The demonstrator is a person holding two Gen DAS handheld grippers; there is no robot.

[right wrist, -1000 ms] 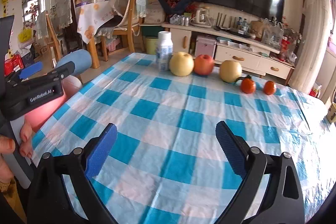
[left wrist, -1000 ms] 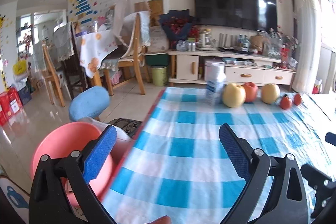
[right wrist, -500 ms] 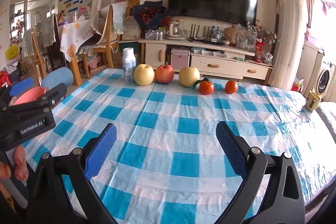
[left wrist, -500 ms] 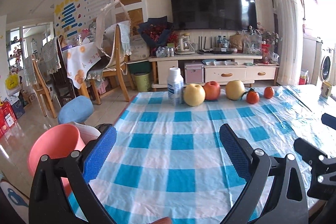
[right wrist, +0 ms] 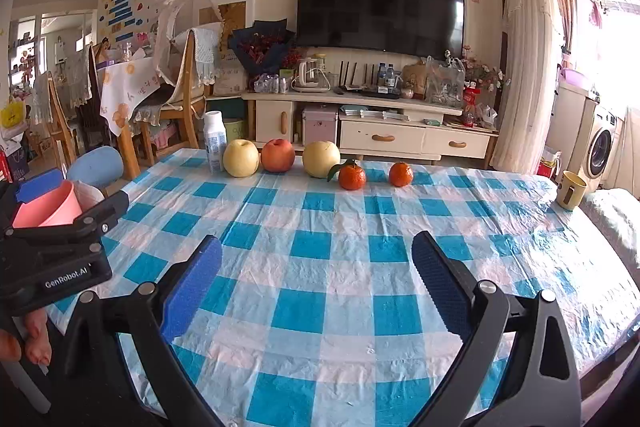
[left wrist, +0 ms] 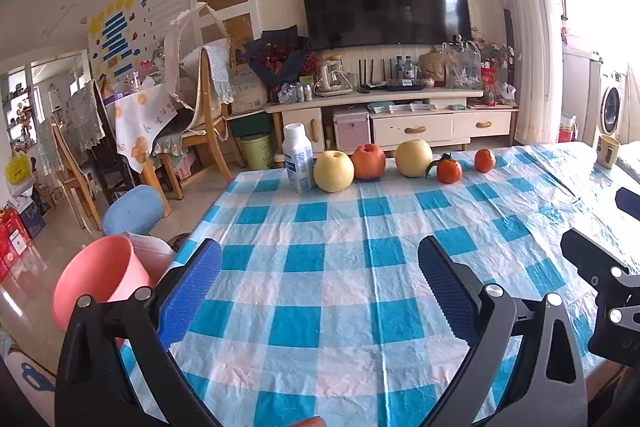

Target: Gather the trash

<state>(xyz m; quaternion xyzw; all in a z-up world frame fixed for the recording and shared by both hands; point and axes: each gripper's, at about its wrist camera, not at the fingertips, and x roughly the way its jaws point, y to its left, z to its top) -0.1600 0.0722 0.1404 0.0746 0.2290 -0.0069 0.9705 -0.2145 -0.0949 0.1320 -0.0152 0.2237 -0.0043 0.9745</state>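
Both grippers idle over the near edge of the desk (right wrist: pixel 320 291), which carries a blue-and-white checked plastic cloth. Left gripper (left wrist: pixel 320 291): jaws spread wide, nothing between them. Right gripper (right wrist: pixel 316 281): jaws likewise spread, nothing held. The only plausible trash I see on the desk is the white bottle (left wrist: pixel 298 157) with a blue label, standing upright at the far edge, leftmost in a row of fruit and just beside, possibly touching, the first yellow apple (left wrist: pixel 334 171). Beyond that come a red apple (left wrist: pixel 370 161), a second yellow apple (left wrist: pixel 413 158) and two tangerines (left wrist: pixel 448 169). I cannot tell whether the bottle is empty. Judgement: if it is, it handles as a light, thin-walled plastic piece, smooth, easy to tip and liable to dent or squirt out under hard pinching. Best hold looks like mid-body, across the label, jaws coming in from the free left side and front so the apple is not knocked. The pink bin (left wrist: pixel 98 281) stands off the desk's left edge, near my left gripper, so it is the likely drop point. A yellow mug (right wrist: pixel 571 189) sits at the far right, well apart.
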